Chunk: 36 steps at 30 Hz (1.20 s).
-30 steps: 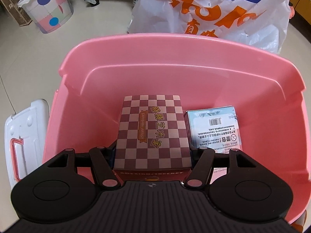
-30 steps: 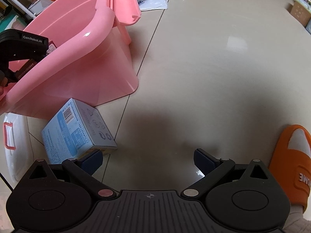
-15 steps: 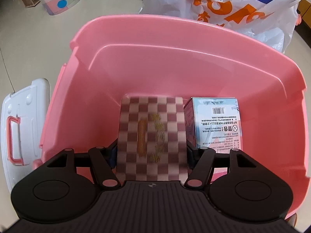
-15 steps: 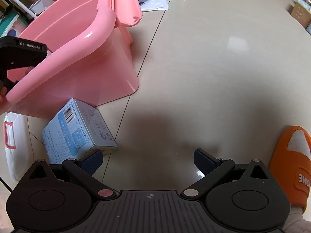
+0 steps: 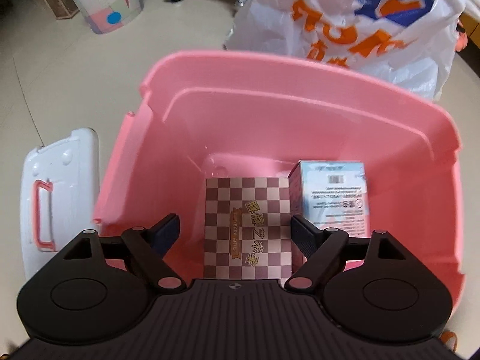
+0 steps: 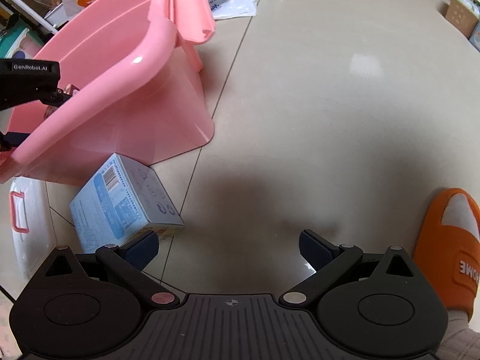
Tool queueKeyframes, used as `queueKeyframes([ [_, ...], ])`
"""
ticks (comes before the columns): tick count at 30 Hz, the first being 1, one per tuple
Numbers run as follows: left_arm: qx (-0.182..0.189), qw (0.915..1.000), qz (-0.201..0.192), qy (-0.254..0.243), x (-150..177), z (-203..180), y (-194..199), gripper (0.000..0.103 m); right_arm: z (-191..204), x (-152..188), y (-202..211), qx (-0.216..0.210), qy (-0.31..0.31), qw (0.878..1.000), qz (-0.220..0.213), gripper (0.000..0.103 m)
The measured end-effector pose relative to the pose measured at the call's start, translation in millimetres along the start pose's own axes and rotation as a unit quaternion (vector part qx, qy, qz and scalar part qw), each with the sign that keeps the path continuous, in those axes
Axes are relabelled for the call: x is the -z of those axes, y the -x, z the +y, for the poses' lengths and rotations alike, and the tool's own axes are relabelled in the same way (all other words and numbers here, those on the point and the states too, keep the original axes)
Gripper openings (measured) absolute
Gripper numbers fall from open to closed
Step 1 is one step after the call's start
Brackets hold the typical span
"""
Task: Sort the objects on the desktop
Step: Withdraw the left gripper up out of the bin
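Observation:
A checkered brown box [image 5: 247, 225] lies inside the pink bin [image 5: 270, 72], beside a light blue box [image 5: 333, 192] that stands on the bin's floor. My left gripper [image 5: 237, 234] is open above the bin, its fingers apart from the checkered box on both sides. My right gripper [image 6: 228, 247] is open and empty over the floor. A second light blue box [image 6: 120, 204] lies on the floor by the bin's outer wall [image 6: 156, 117], just left of my right gripper's left finger.
A white lid with a pink handle [image 5: 57, 192] lies left of the bin. A white shopping bag [image 5: 360, 27] stands behind it. A patterned bucket [image 5: 105, 0] is at the far left. An orange slipper [image 6: 450, 246] is at the right.
My left gripper has opened and let go of the checkered box, which now rests in the bin. The gripper has risen and pulled back. The right gripper has not moved.

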<state>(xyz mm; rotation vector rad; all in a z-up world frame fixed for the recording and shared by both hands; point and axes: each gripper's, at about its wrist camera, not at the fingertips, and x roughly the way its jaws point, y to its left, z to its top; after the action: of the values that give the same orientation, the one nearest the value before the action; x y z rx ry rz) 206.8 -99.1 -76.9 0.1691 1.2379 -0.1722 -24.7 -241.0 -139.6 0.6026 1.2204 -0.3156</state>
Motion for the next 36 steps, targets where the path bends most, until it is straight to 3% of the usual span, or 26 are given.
queueKeyframes([
  [7, 0.05, 0.9938, -0.098, -0.018, 14.1, 0.0, 75.9, 0.093, 9.0, 0.6, 26.9, -0.008, 0.02, 0.999, -0.033, 0.099],
  [13, 0.075, 0.9831, -0.166, 0.018, 50.8, 23.9, 146.4, 0.098, 18.2, 8.1, 52.3, -0.016, 0.038, 0.998, -0.055, 0.099],
  [19, 0.05, 0.9787, -0.19, 0.059, 97.2, 51.8, 183.9, 0.098, 39.1, 18.8, 71.8, -0.015, 0.094, 0.993, -0.07, 0.099],
  [24, 0.03, 0.9733, -0.224, 0.039, 128.8, 58.3, 206.0, 0.101, 50.1, 25.8, 86.6, -0.01, 0.116, 0.99, -0.086, 0.1],
  [31, 0.033, 0.9697, -0.236, 0.053, 158.3, 80.1, 211.3, 0.102, 63.1, 39.7, 96.6, 0.0, 0.161, 0.981, -0.107, 0.101],
  [36, 0.009, 0.9787, -0.199, 0.051, 175.9, 85.4, 183.9, 0.101, 69.9, 56.0, 90.3, -0.037, 0.189, 0.974, -0.116, 0.102],
])
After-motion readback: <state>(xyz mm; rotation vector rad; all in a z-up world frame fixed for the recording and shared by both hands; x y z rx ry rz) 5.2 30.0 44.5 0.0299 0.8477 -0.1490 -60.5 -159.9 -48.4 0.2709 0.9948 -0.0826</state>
